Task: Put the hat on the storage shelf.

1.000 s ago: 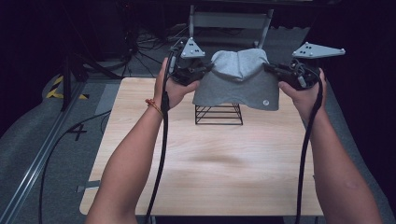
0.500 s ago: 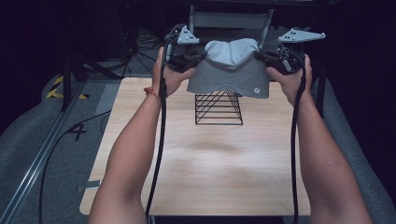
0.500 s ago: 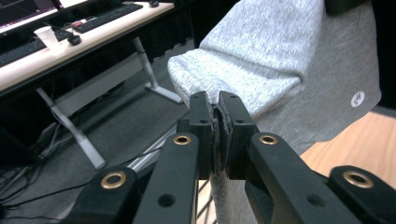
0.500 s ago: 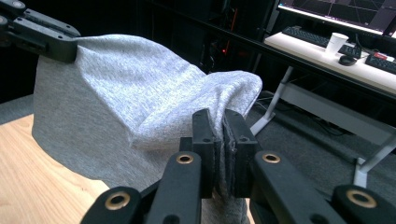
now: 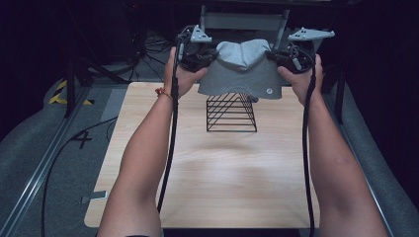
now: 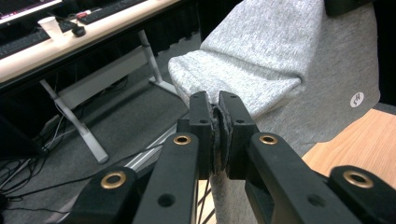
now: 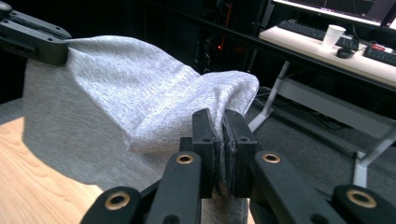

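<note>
Grey garment [image 5: 243,69] is held up in the air between both tools, above the far edge of the surface [image 5: 212,168]. Left hand-held gripper [image 6: 219,105] is clamped on one edge of the cloth — fabric pinched flat between its jaws. Right hand-held gripper [image 7: 223,122] is clamped on the opposite edge the same way. The cloth sags in the middle and hangs down as a flat panel with a small round white tag [image 5: 269,91] near its lower right corner.

Black wire rack [image 5: 231,112] stands on the surface under the garment; nothing visible inside it. The garment's lower hem overlaps the rack's top in the high view — cannot tell whether they touch.

Near half of the surface is bare wood, with the forearms over it. Both cables [image 5: 170,143] trail back along the arms.

Beyond the far edge: a desk [image 7: 327,46] with a paper cup [image 7: 333,34] and keyboards, dim. The far side of the garment is hidden.
</note>
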Demonstrator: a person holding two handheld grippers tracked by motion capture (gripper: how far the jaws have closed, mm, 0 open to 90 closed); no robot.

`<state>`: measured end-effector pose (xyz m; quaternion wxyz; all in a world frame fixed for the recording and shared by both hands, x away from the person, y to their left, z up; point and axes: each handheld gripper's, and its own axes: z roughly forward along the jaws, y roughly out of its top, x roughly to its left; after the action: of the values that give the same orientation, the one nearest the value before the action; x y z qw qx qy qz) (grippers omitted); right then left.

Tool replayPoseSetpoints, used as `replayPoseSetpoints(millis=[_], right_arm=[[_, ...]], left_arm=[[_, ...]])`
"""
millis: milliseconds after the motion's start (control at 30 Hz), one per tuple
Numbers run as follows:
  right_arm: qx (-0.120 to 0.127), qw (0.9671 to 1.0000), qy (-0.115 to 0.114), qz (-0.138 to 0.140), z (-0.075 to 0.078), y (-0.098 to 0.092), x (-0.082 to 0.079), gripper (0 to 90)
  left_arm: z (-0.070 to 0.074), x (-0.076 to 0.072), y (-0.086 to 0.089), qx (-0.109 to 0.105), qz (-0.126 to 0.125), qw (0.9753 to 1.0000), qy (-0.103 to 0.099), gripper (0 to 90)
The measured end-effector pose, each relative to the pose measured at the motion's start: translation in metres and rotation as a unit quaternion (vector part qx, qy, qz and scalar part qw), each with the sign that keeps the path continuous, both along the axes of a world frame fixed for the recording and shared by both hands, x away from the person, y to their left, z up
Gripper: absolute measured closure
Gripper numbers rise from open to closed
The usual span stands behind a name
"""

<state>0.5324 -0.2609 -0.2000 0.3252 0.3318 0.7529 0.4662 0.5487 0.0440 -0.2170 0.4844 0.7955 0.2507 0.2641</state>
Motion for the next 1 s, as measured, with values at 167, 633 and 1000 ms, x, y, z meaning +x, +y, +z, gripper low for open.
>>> replayPoseSetpoints(millis=[167, 633, 1000], right_arm=[[0.001, 1.0000, 0.001, -0.005, -0.004, -0.002, 0.007, 84.6], [0.013, 0.9997, 0.004, -0.019, -0.012, -0.007, 0.024, 84.5], [0.025, 0.9996, 0.009, -0.010, -0.016, -0.003, 0.025, 84.6]], left_arm=[[-0.004, 0.005, -0.002, -0.004, 0.004, 1.0000, 0.000, 84.7], [-0.010, 0.024, -0.003, -0.004, 0.036, 0.9993, 0.007, 84.7], [-0.012, 0.022, -0.006, 0.008, 0.024, 0.9996, 0.014, 84.7]])
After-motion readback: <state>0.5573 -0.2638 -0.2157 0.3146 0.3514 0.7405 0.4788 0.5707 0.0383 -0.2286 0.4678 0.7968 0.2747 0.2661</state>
